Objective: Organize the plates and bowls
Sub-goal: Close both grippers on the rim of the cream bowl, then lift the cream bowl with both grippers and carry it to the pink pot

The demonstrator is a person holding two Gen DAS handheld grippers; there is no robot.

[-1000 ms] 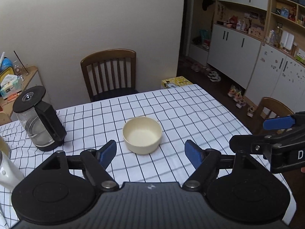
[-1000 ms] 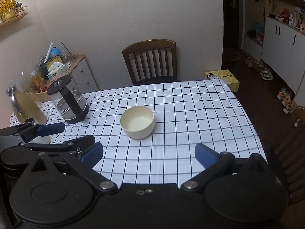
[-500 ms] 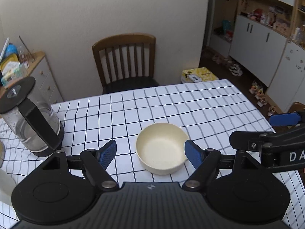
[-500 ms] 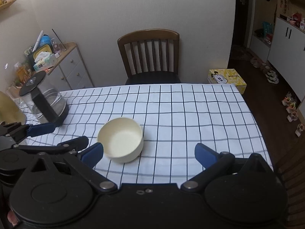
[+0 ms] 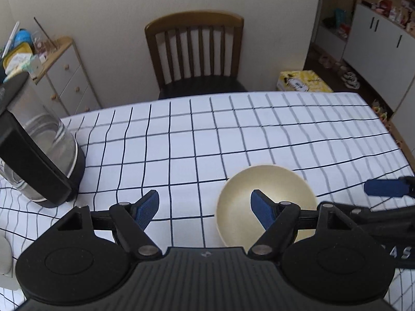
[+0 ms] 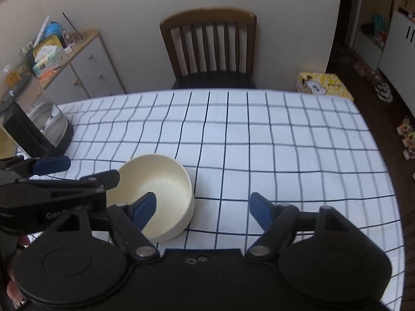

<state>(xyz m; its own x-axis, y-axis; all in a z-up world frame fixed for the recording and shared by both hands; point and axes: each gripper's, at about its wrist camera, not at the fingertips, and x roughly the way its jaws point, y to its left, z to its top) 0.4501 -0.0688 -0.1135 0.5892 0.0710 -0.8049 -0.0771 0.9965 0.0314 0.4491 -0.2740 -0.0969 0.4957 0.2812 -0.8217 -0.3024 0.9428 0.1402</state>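
A round, smooth cream bowl (image 6: 155, 194) sits empty on the counter (image 6: 259, 142), which wears a white cloth gridded in dark lines. The left hand-held gripper (image 5: 205, 207) is parted wide, its right ribbed blue pad over the bowl's hollow. The right hand-held gripper (image 6: 203, 208), jaws just closing but apart, straddles the bowl's right wall. Only the left view shows the glass kettle (image 5: 39, 155) large.

The kettle (image 5: 39, 153) is cut off by the left edge in both wrist views. The cream bowl's (image 6: 158, 194) near-left rim is hidden behind gripper parts — touching or apart, I cannot tell. Items on the far cabinet (image 6: 85, 64) — too small to name.
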